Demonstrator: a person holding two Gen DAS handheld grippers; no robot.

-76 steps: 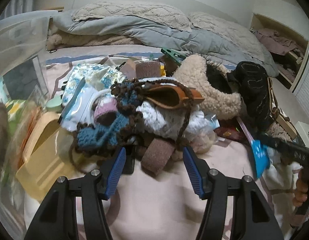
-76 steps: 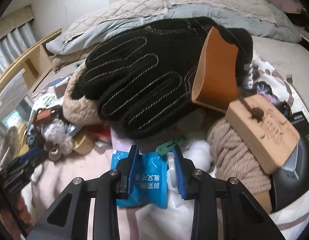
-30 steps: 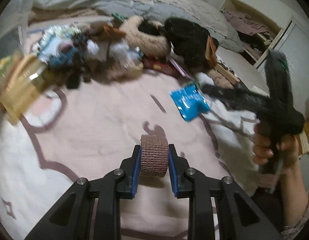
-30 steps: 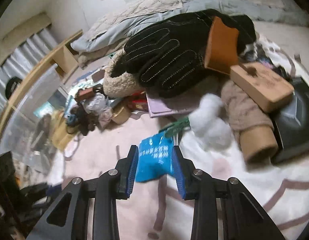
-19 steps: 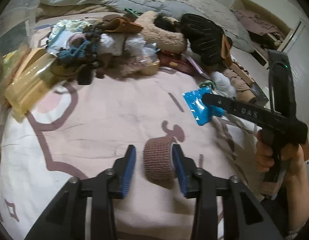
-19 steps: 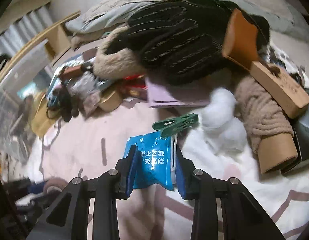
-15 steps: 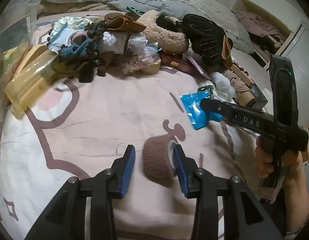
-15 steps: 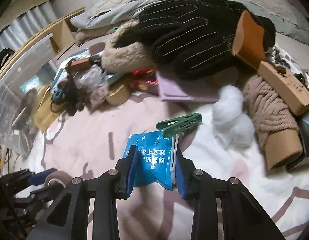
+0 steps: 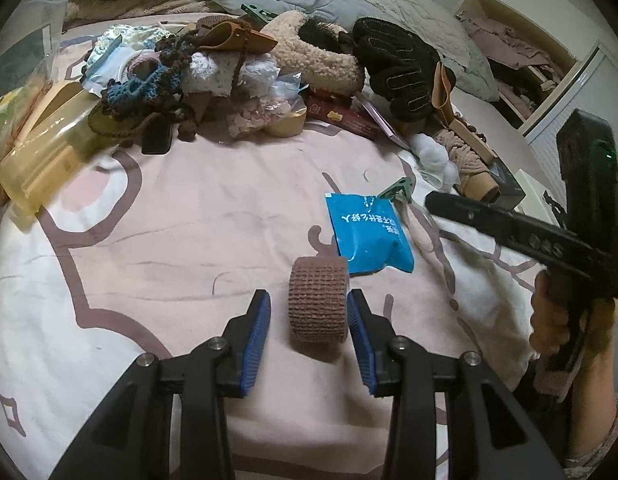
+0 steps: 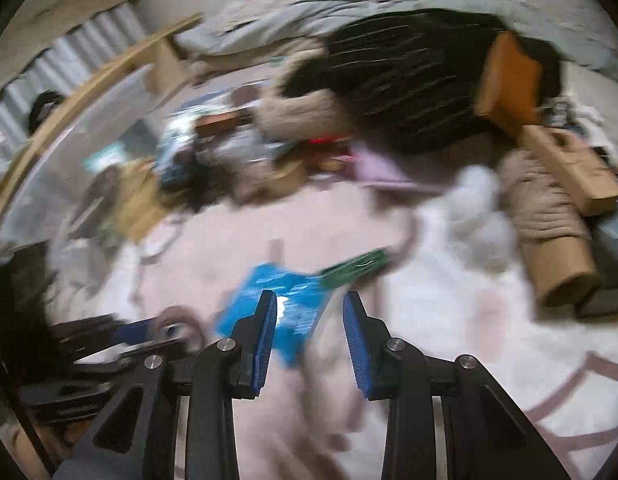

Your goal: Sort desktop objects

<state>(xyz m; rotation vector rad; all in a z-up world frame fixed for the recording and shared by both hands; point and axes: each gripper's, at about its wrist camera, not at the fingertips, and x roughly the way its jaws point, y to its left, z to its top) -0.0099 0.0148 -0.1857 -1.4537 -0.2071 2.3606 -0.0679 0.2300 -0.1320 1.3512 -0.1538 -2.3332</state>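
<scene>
My left gripper [image 9: 308, 330] gapes around the loose bandage roll [image 9: 319, 305]; right gripper [image 10: 310, 334] open (view blurred) above the blue packet [image 10: 281, 300].

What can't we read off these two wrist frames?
- Right wrist view: motion blur smears the blue packet and green clip; whether they touch is unclear.
- Left wrist view: the packet's print is too small to read.
- Left wrist view: the brown bandage roll hides the blanket under it.
- Left wrist view: right gripper's jaws are hidden behind its body.
</scene>
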